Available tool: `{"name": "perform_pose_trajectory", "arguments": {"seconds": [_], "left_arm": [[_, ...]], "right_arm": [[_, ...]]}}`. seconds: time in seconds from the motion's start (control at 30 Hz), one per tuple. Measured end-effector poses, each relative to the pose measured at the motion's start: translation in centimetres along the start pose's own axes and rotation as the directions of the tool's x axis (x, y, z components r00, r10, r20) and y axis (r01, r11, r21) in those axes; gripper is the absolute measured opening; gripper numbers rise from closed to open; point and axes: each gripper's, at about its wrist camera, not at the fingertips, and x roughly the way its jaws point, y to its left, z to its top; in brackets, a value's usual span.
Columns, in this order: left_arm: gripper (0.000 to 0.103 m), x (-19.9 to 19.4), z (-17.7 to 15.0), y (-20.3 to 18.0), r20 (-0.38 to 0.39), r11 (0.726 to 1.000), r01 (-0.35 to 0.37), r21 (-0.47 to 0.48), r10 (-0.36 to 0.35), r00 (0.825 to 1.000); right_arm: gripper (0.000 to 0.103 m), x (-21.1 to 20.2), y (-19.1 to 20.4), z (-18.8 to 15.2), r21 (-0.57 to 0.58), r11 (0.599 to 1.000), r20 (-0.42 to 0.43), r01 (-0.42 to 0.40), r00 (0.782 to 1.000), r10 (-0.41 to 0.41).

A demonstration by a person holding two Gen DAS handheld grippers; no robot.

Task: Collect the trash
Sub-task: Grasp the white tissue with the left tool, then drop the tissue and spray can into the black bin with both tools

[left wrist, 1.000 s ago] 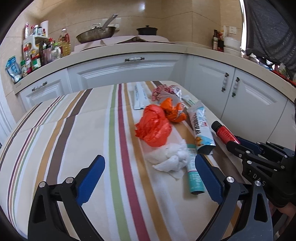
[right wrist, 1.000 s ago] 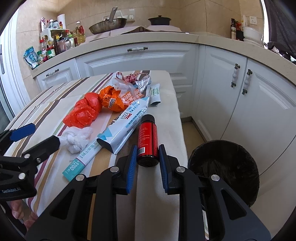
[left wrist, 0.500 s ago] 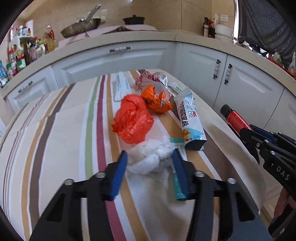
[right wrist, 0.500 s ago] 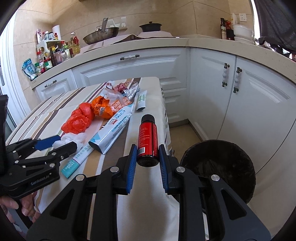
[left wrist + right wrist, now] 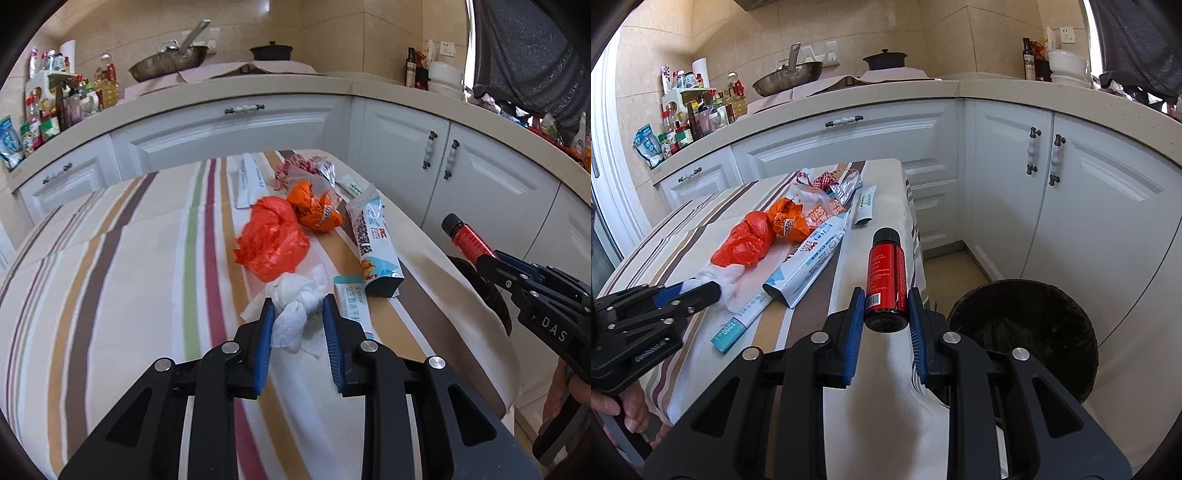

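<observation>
My left gripper point(image 5: 298, 314) is shut on a crumpled white tissue point(image 5: 295, 299) lying on the striped tablecloth point(image 5: 110, 280). My right gripper point(image 5: 886, 306) is shut on a small red bottle point(image 5: 886, 273) with a black cap, held above the table's right edge beside a black trash bin point(image 5: 1027, 325) on the floor. In the left wrist view the bottle point(image 5: 467, 238) shows at the right. A red plastic bag point(image 5: 271, 238), an orange wrapper point(image 5: 314, 206), a blue-white tube point(image 5: 375, 240) and a teal-ended tube point(image 5: 352, 299) lie on the cloth.
A silvery checked wrapper point(image 5: 306, 170), a white sachet point(image 5: 249, 177) and a small white tube point(image 5: 866, 205) lie at the table's far end. White cabinets point(image 5: 1071, 206) and a counter with pans and bottles ring the table. Floor lies between table and cabinets.
My left gripper moved forward and closed from wide open onto the white tissue. My right gripper lifted the red bottle and carried it right, toward the bin.
</observation>
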Motion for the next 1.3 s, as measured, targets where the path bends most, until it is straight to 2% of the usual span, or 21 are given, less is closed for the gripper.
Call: {"name": "perform_pose_trajectory", "arguments": {"seconds": [0.17, 0.43, 0.63, 0.8, 1.03, 1.3], "left_arm": [[0.027, -2.1, 0.7, 0.0, 0.074, 0.999, -0.039, -0.002, 0.039, 0.996], [0.027, -2.6, 2.3, -2.5, 0.124, 0.999, 0.010, 0.032, -0.014, 0.992], [0.027, -1.4, 2.9, -5.8, 0.101, 0.993, 0.100, 0.059, -0.106, 0.989], [0.027, -0.2, 3.3, -9.6, 0.089, 0.985, 0.145, 0.091, -0.153, 0.984], [0.027, 1.4, 4.3, -14.6, 0.090, 0.974, 0.174, 0.143, -0.188, 0.978], [0.028, 5.0, 5.0, -19.1, 0.006, 0.967, 0.192, 0.167, -0.196, 0.981]], "right_arm": [[0.023, -0.9, -0.4, 0.1, 0.004, 1.000, 0.023, 0.013, 1.000, -0.014], [0.023, -3.1, -2.3, 0.3, 0.018, 0.996, 0.070, 0.086, 0.994, -0.087], [0.023, -4.3, -4.9, -0.2, 0.050, 0.988, 0.079, 0.146, 0.986, -0.149], [0.023, -4.9, -7.9, -0.8, 0.085, 0.977, 0.078, 0.196, 0.976, -0.202], [0.023, -5.1, -11.7, -1.2, 0.126, 0.963, 0.078, 0.239, 0.965, -0.250], [0.023, -3.8, -14.6, -1.7, 0.154, 0.955, 0.051, 0.252, 0.964, -0.262]]}}
